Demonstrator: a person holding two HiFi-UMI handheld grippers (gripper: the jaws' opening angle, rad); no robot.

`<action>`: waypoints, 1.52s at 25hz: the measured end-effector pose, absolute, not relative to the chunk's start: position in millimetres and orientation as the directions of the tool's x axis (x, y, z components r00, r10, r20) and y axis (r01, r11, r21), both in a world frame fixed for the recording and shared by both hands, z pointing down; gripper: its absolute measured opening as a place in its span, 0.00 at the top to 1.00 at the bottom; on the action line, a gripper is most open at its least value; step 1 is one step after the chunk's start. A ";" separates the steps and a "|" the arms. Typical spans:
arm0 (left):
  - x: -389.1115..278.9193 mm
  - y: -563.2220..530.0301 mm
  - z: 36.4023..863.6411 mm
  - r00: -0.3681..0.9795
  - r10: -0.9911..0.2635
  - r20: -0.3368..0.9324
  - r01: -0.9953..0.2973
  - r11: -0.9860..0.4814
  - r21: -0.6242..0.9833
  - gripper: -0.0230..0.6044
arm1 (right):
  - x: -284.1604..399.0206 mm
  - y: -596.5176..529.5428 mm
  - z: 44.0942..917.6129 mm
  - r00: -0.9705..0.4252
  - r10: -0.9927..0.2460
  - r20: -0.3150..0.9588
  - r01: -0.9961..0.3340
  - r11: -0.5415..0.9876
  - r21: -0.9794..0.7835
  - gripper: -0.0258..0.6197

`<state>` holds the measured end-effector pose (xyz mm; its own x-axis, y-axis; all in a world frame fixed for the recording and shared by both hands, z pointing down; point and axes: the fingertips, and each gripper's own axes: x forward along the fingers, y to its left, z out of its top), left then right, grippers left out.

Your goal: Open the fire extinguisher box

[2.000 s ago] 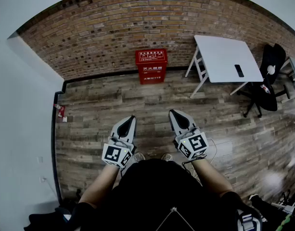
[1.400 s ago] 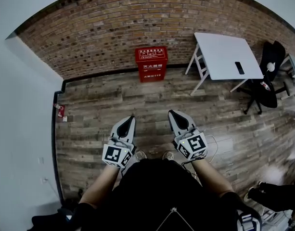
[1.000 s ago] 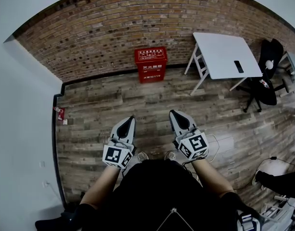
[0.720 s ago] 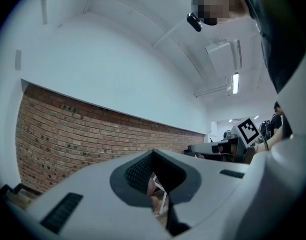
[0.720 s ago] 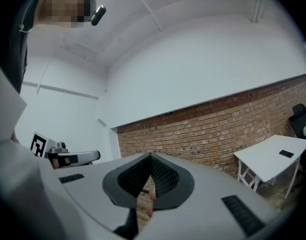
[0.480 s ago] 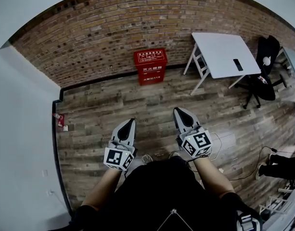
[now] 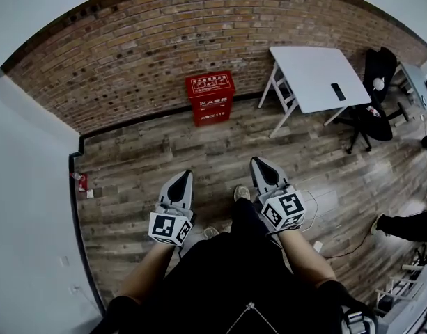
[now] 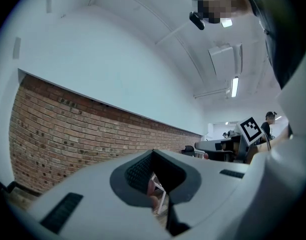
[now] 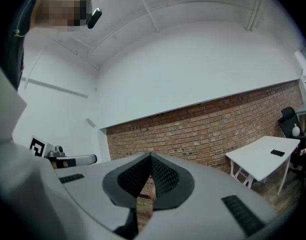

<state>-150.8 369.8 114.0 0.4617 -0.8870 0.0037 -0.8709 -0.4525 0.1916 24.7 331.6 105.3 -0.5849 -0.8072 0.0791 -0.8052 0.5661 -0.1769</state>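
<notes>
The red fire extinguisher box (image 7: 210,97) stands on the wooden floor against the brick wall, lid down, white print on its top and front. Both grippers are held out in front of the person, well short of the box. My left gripper (image 7: 184,175) is shut with nothing in it. My right gripper (image 7: 255,161) is shut and empty too. In the left gripper view the jaws (image 8: 153,153) point up at the brick wall and ceiling. The right gripper view shows its jaws (image 9: 151,156) meeting, with only a sliver of red through the notch.
A white folding table (image 7: 311,78) with a dark phone (image 7: 336,92) on it stands right of the box. A black office chair (image 7: 372,110) sits beyond it. A cable (image 7: 338,245) trails on the floor at right. A white wall (image 7: 25,207) closes the left side.
The person has stepped forward, one shoe now showing between the grippers. The box and table have shifted left in view. Both grippers stay shut and level.
</notes>
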 end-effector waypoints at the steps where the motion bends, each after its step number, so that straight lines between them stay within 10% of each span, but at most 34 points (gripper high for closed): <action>1: -150.0 363.2 114.4 0.459 -0.888 0.003 -0.872 -0.450 0.190 0.89 | 26.8 323.7 106.0 -0.587 -0.806 0.076 -0.804 0.570 -0.168 0.93; 38: -112.1 -74.6 136.5 0.261 -0.960 0.097 -0.957 -0.245 0.155 0.89 | 71.6 -159.5 126.1 -0.696 -0.712 0.090 -0.711 0.668 -0.219 0.93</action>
<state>-112.1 -74.6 136.5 0.2611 -0.9604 0.0971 -0.9572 -0.2446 0.1547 71.6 -159.5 126.1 -0.6962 -0.7122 0.0896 -0.7113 0.6678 -0.2192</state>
